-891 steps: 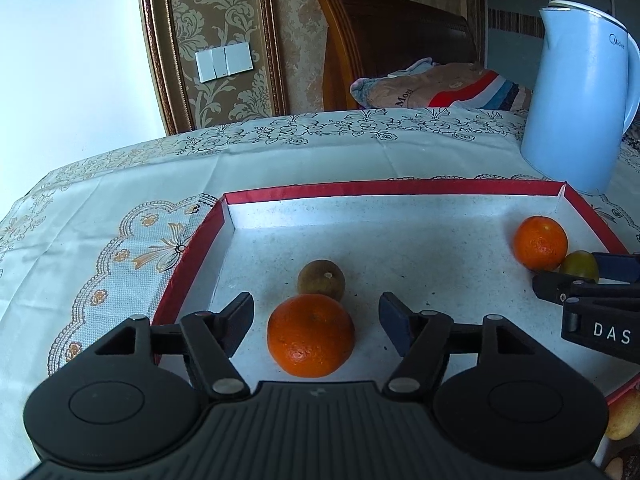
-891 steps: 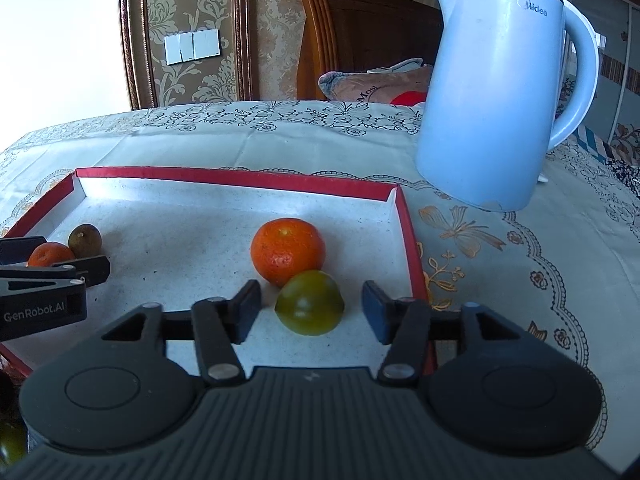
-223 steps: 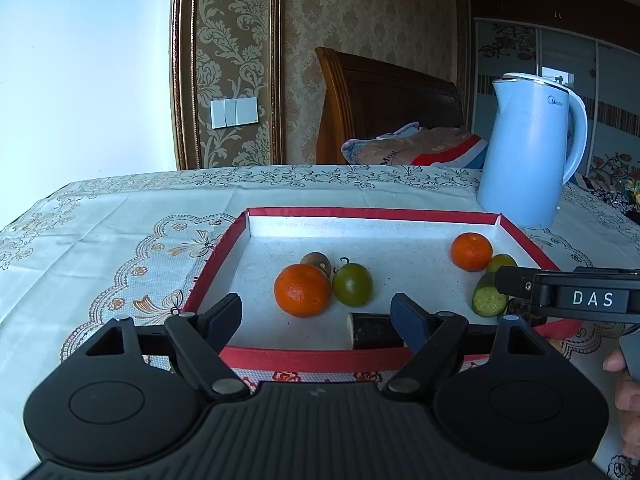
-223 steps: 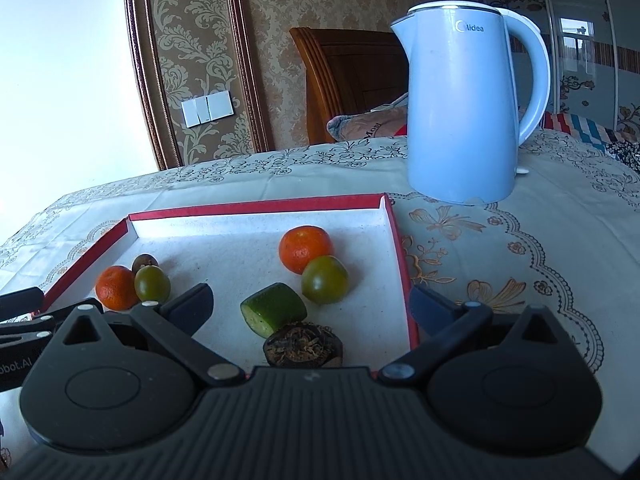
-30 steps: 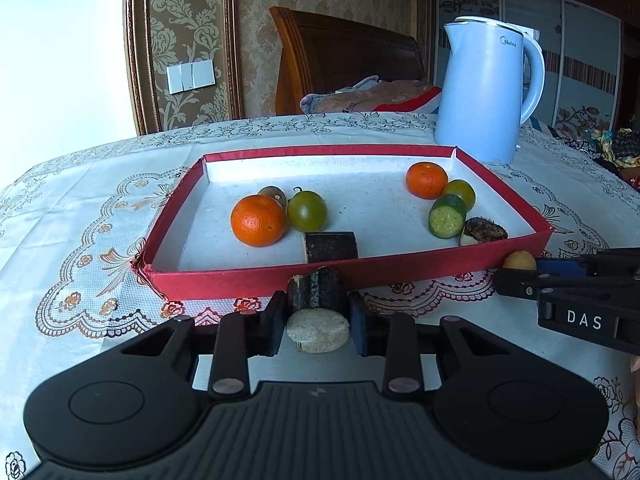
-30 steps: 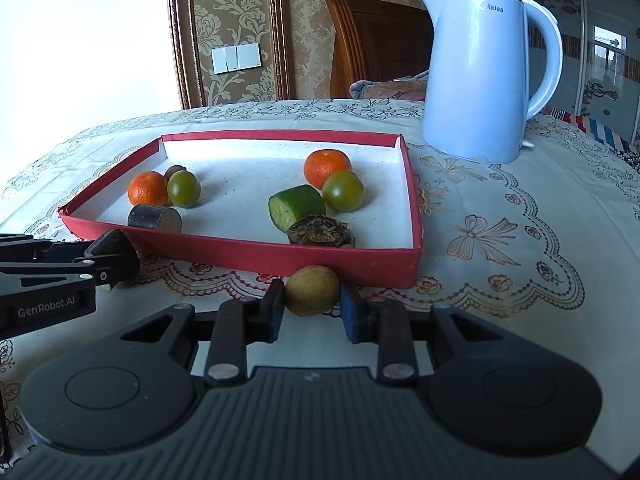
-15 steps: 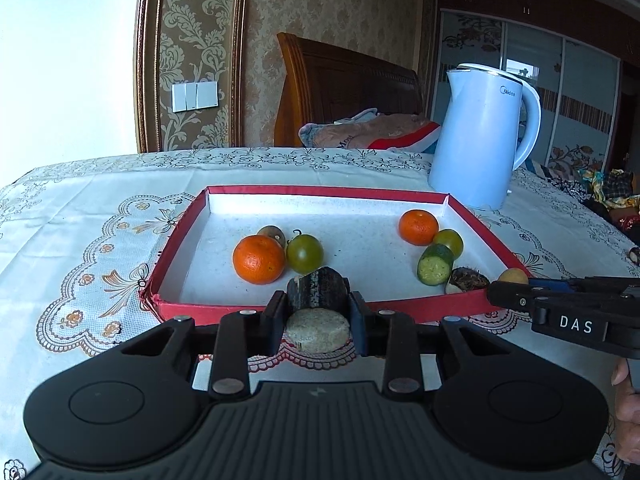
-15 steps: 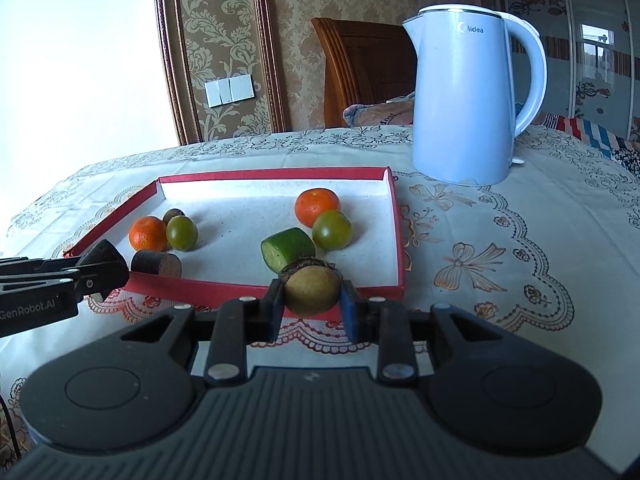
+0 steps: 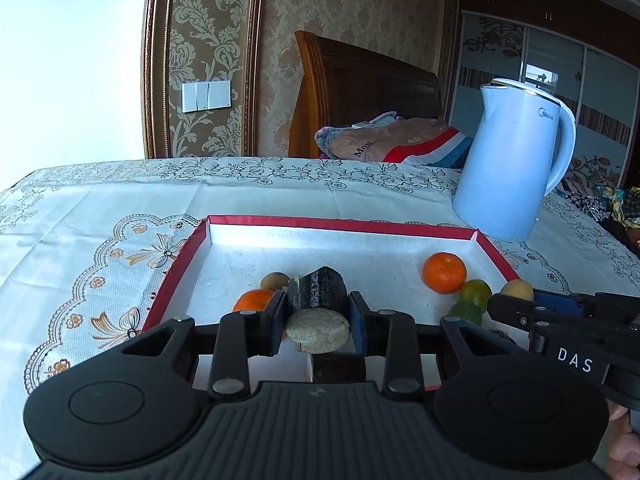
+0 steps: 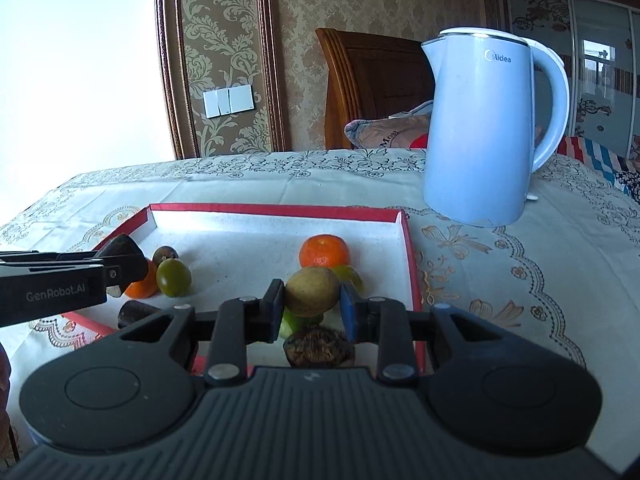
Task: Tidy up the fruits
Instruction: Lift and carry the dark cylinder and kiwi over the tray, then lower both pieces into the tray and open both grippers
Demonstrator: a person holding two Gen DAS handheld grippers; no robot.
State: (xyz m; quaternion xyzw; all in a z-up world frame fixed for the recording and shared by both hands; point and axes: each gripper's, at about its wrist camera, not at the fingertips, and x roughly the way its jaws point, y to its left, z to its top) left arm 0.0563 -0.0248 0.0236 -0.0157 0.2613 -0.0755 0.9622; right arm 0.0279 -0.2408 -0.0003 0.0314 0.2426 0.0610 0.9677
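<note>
**Over the red tray, both grippers loaded**

On a lace-patterned tablecloth point(image 9: 120, 216) sits the tray point(image 9: 340, 224), a blue kettle point(image 10: 480, 140) behind it, a wooden headboard point(image 9: 360, 92) beyond. Left gripper point(image 9: 318, 322) clamps a dark cane piece point(image 9: 318, 316); right gripper point(image 10: 312, 306) clamps a brown fruit point(image 10: 312, 290). Only the right view shows a green fruit point(image 10: 173, 277) beside the left orange point(image 10: 140, 286).

A dark cut piece point(image 9: 318, 308) is clamped by the left gripper point(image 9: 317, 326) above the red tray point(image 9: 172, 276). A yellowish fruit point(image 9: 517, 290) is pinched at the right gripper point(image 9: 520, 304) tips.
</note>
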